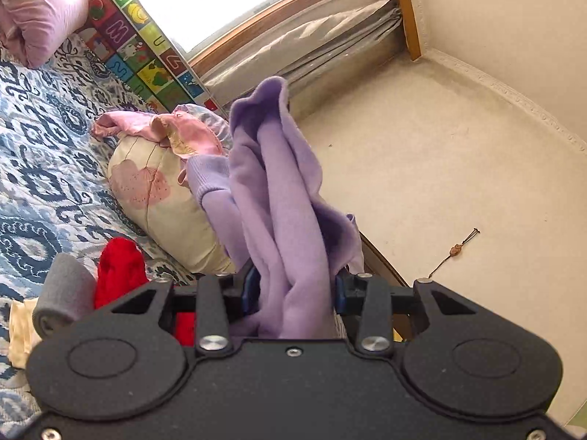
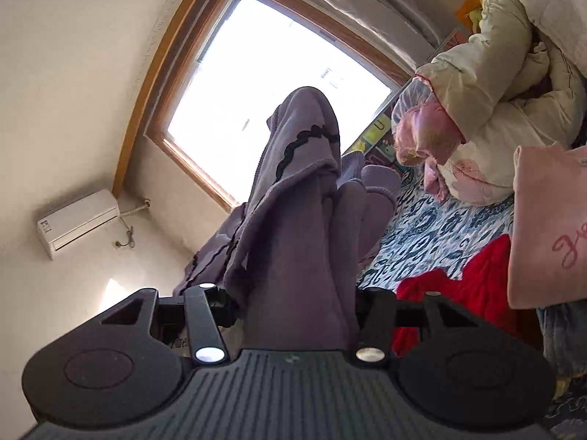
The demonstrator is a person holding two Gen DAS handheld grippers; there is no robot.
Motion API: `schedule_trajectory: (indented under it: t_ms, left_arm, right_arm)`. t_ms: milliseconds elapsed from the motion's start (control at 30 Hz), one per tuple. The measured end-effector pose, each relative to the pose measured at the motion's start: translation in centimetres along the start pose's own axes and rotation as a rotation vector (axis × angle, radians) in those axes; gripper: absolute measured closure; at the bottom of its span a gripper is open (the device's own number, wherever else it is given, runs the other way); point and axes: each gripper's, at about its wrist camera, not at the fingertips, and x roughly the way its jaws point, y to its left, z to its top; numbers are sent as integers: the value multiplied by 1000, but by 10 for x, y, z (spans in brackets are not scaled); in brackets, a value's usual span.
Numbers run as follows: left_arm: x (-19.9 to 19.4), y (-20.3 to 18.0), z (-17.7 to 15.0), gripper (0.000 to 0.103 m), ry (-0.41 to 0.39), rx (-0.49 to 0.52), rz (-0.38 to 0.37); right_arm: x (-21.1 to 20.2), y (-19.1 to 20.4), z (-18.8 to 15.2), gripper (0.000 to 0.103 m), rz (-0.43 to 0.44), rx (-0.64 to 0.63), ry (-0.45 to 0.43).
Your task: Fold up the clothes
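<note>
A lilac fleece garment point(image 1: 279, 183) rises in thick folds out of my left gripper point(image 1: 295, 289). The jaws are shut on it, and a blue pad point(image 1: 250, 288) presses the cloth from the left side. In the right wrist view the same purple garment point(image 2: 293, 201), edged with a black wavy trim, fills the gap of my right gripper point(image 2: 297, 304). Its fingertips are buried in the bunched cloth. Both grippers hold the garment lifted above the blue patterned bedspread point(image 1: 44, 146).
On the bed lie a red garment point(image 1: 119, 271), a grey rolled cloth point(image 1: 62, 293), a floral pillow point(image 1: 157, 201) and a pink cloth point(image 1: 146, 124). The right wrist view shows a pink sweater point(image 2: 546, 227), a white duvet point(image 2: 495, 84), a window point(image 2: 275, 91) and an air conditioner point(image 2: 79, 222).
</note>
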Motion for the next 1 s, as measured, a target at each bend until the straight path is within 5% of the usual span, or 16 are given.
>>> schedule_trajectory:
  t_ms: [67, 133, 400, 500, 600, 800, 1000]
  left_arm:
    - [34, 37, -10, 51, 54, 19, 146]
    - [55, 68, -24, 51, 124, 44, 308]
    - [-16, 67, -48, 41, -10, 120, 228]
    - [-52, 49, -61, 33, 12, 184, 252]
    - [-102, 30, -84, 19, 61, 244, 288]
    - [-215, -12, -143, 4, 190, 456, 461]
    - [-338, -60, -194, 0, 232, 717, 731]
  right_arm:
    - [26, -12, 0, 29, -219, -106, 18]
    - [46, -17, -14, 30, -399, -260, 52]
    - [6, -9, -56, 32, -344, -422, -80]
    - [-21, 5, -80, 25, -307, -427, -57]
    - [-52, 22, -117, 12, -256, -397, 54]
    - [-108, 59, -197, 0, -179, -372, 331]
    - [-168, 100, -242, 0, -103, -407, 427]
